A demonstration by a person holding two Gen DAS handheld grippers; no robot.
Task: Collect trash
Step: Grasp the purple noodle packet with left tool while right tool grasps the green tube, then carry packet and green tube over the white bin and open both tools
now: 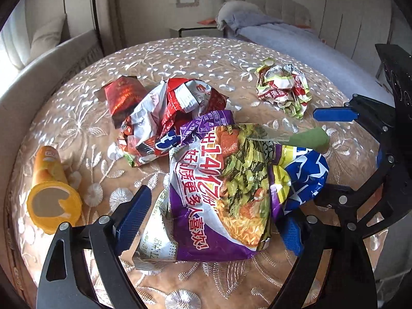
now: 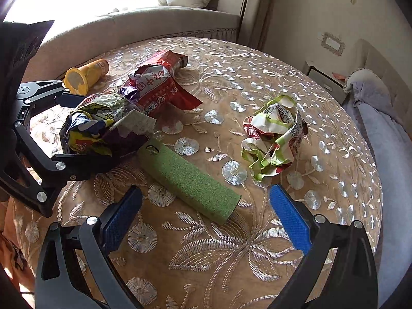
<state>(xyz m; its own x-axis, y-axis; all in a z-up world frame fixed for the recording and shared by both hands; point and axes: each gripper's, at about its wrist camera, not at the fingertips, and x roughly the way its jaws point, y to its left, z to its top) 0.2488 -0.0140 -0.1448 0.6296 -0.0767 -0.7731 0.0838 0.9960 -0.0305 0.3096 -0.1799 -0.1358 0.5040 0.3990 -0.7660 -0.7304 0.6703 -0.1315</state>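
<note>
The left tool (image 1: pixel 211 219) straddles a purple noodle wrapper (image 1: pixel 219 193) printed "140亿份", pads not yet pressing. The right tool (image 2: pixel 206 221) is spread over a green roller (image 2: pixel 190 180); a crumpled wrapper (image 2: pixel 273 134) lies at one o'clock on the surface (image 2: pixel 231 257).

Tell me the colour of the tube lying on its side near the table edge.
Yellow-orange tube, clearest in the left wrist view.

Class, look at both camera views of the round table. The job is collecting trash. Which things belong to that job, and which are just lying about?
Part of the job:
purple noodle packet
red wrapper
crumpled green-and-white wrapper
yellow crisp tube
small red box

Just lying about:
green roller (may be a tool, hard to tell)
embroidered tablecloth
bed
sofa
</note>
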